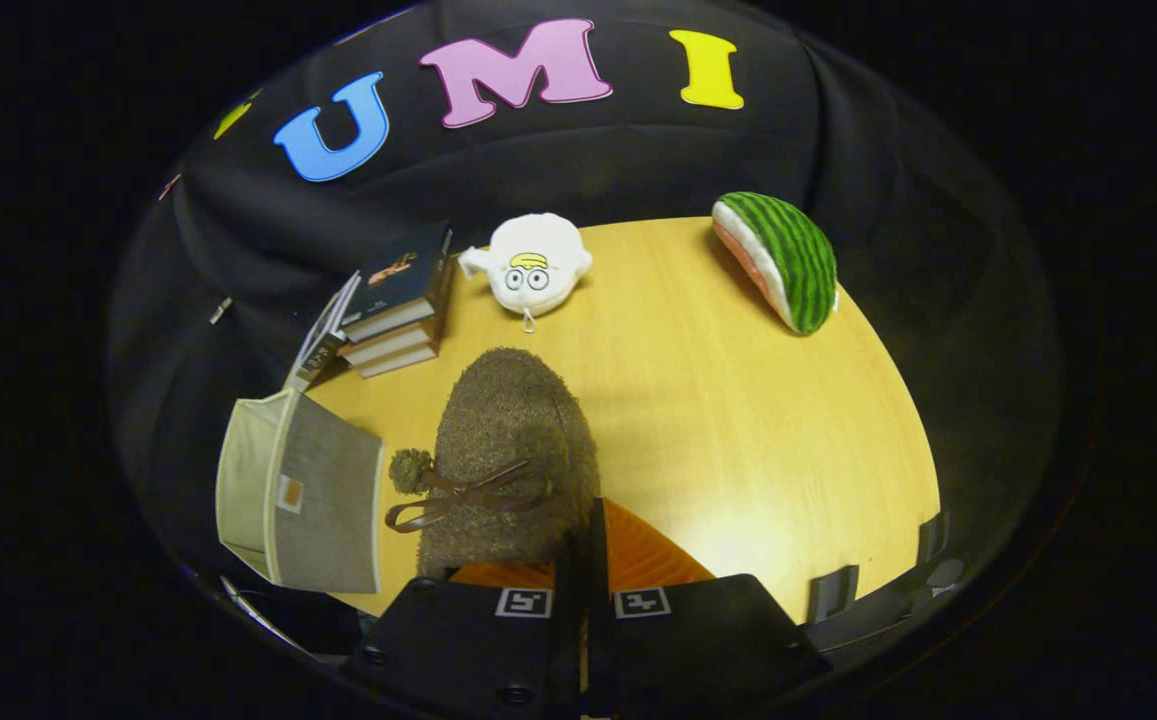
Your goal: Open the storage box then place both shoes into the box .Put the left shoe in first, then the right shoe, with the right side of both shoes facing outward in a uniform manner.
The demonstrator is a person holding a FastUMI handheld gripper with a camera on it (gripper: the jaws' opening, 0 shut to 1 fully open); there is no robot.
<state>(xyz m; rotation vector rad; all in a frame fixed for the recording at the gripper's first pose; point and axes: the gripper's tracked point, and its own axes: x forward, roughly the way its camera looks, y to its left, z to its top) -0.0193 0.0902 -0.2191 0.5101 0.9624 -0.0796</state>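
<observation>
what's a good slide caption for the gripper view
Tongs shut on a fuzzy brown slipper, beige storage box just left.

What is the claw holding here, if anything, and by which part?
The claw is shut on the brown fuzzy slipper, pinching its heel-side opening rim, near the orange lining.
</observation>
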